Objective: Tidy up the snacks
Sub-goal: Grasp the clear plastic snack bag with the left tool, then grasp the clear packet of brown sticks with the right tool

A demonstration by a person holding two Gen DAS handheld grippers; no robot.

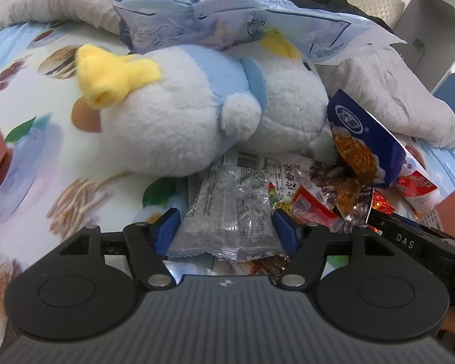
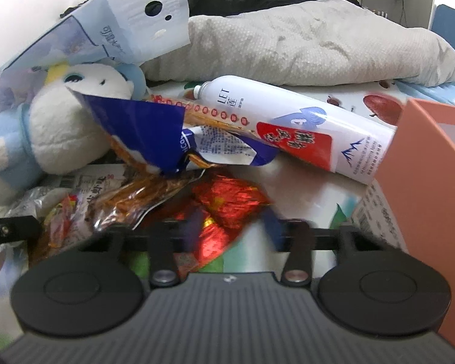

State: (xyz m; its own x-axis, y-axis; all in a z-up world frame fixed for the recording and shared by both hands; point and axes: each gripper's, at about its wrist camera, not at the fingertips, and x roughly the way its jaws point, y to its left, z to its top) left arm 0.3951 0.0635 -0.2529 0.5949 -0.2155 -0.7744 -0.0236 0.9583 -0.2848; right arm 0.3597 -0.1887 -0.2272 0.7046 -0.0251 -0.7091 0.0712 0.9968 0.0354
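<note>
Left gripper [image 1: 226, 223]: low centre of the left wrist view; its blue fingers [image 1: 166, 227] stand either side of a clear packet [image 1: 227, 212], each touching a side edge, so it grips the packet.
Clear packet: flat, crinkled, dark filling, printed label; lies on other wrappers at lower centre.
Right gripper [image 2: 227, 230]: low centre of the right wrist view, blurred; fingers narrow, around a red foil sweet [image 2: 224, 209]. Whether they press on it I cannot tell.
Red foil sweet: shiny, with a gold patch; centre of the right view, just below the blue bag [image 2: 142, 127].
Blue bag: torn open, white panel with print; right of centre in the left view, upper-left of centre in the right view, leaning against the plush [image 1: 197, 115].
Snack pile [image 1: 318, 194]: small wrappers, red, orange and clear, heaped together at lower right of the left view.
Plush: white and pale blue with yellow parts, lying on its side across the middle of the left view, touching the pile.
Pale bag [image 1: 227, 21]: large, light blue print, draped over the plush at the top.
Can [image 2: 294, 127]: white with a red patch, lying tilted, right of centre in the right view, its base end against an orange box [image 2: 424, 166].
Orange box: right edge of the right view, open top.
Sheet [image 1: 45, 151]: food print, under everything.
Pillow [image 2: 303, 45]: grey, upper right of the right view.
</note>
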